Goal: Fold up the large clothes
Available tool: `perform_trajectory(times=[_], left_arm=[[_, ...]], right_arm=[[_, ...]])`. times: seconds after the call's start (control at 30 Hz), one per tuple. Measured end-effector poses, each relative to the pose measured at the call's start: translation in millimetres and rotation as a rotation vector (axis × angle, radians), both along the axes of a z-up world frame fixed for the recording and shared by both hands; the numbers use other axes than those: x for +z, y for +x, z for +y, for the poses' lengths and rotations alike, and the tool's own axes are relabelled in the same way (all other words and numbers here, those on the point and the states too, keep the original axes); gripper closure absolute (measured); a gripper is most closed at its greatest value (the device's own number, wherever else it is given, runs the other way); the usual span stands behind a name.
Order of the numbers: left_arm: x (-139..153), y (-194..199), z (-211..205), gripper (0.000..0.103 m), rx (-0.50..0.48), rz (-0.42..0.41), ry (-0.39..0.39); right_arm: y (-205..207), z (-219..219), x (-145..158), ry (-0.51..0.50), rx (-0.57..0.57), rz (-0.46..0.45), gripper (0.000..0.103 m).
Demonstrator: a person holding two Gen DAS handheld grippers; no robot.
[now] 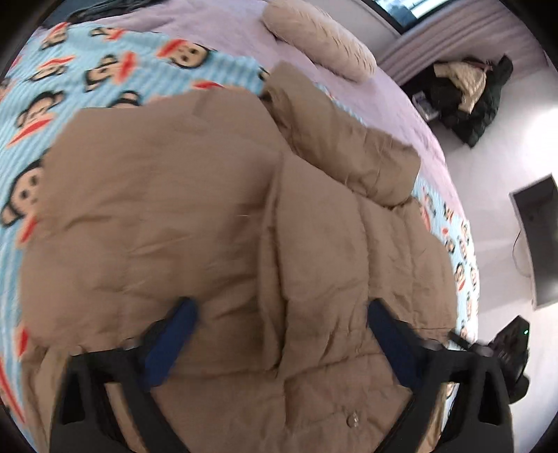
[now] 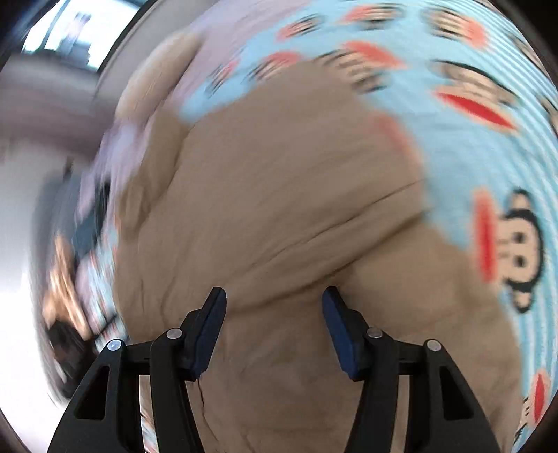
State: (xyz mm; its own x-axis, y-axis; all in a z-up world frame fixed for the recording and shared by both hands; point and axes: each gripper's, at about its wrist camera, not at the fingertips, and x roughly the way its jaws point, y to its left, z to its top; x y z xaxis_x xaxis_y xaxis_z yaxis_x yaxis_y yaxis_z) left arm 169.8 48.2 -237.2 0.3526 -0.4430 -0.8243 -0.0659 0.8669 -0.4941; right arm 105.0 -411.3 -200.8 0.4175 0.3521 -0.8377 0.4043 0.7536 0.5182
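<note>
Blue-padded fingers (image 1: 174, 339) of my left gripper (image 1: 279, 334) are standing wide apart right under the lens, released and gripping nothing, and the tan puffer jacket (image 1: 216, 216) is filling the gap between them and spreading forward from there. I am seeing a snap button (image 1: 353, 419) on the jacket low between the fingers, and one sleeve (image 1: 334, 139) is lying folded across the body toward the far right. On the right wrist view my right gripper (image 2: 273, 331) is also hanging released, its pads (image 2: 211, 334) parted, with the same jacket (image 2: 279, 195) bulging up just ahead of the tips; whether the tips are touching the fabric I cannot tell, since the view is smeared with blur. Outward from the jacket, the light blue monkey-print blanket (image 1: 87, 80) is lying beneath it on all sides, and that in turn is sitting on a lilac bedsheet (image 1: 223, 31). A beige pillow (image 1: 321, 41) is resting at the far end of the bed, well apart from the jacket. Beyond the bed edge on the right, a heap of dark and cream clothing (image 1: 467, 94) is lying on the pale floor (image 1: 488, 167), and a dark flat panel (image 1: 538, 240) is standing nearer me
</note>
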Motion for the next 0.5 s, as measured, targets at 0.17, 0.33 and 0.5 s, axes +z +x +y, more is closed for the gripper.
perform_trajectory(times=[0.17, 0.33, 0.5], left_arm=[[7.0, 6.9, -14.6, 0.085, -0.034, -0.020, 0.038], [-7.0, 9.0, 0.2, 0.085, -0.013, -0.001, 0.117], [-11.5, 4.3, -5.4, 0.085, -0.041, -0.017, 0.163]], right_arm=[[12.3, -32.8, -9.6, 0.064, -0.102, -0.015, 0.094], [25.7, -7.6, -30.0, 0.001, -0.015, 0.015, 0.095], [28.9, -1.5, -46.2, 0.006, -0.028, 0.015, 0.095]])
